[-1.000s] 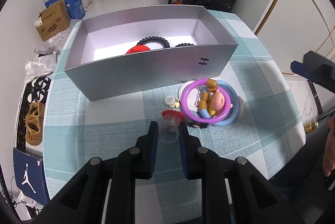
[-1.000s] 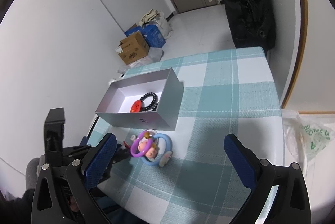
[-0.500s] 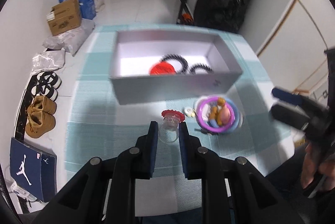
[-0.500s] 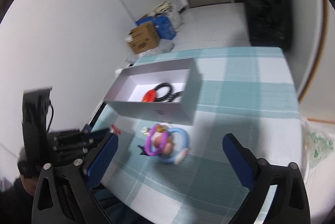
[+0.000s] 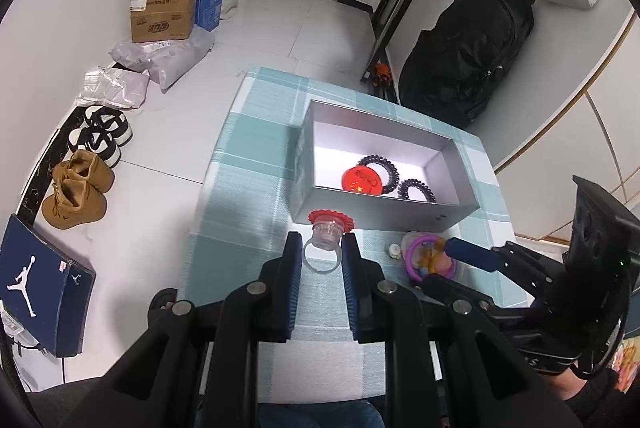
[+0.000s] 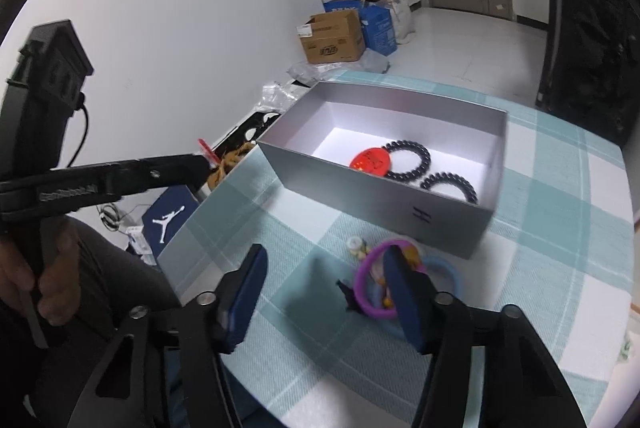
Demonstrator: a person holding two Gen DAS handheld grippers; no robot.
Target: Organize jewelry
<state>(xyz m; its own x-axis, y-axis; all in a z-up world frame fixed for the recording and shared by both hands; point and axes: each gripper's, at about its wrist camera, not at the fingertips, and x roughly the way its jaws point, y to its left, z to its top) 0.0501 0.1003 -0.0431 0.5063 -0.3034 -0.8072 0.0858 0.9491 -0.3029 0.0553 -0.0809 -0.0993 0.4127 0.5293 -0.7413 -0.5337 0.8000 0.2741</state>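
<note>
The left gripper has its fingers clamped on a clear ring with a red top, held above the checked tabletop just short of the grey box. The box holds two black coil hair ties and a red disc. The right gripper is closing (nothing pinched between its fingers), one finger just in front of the purple ring pile beside the box.

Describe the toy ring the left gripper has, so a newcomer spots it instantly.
Find the grey box on the checked tablecloth. Just before its near wall, the left gripper is shut on a clear plastic ring. Its red scalloped top sets it apart from the purple and blue bangles nearby.
</note>
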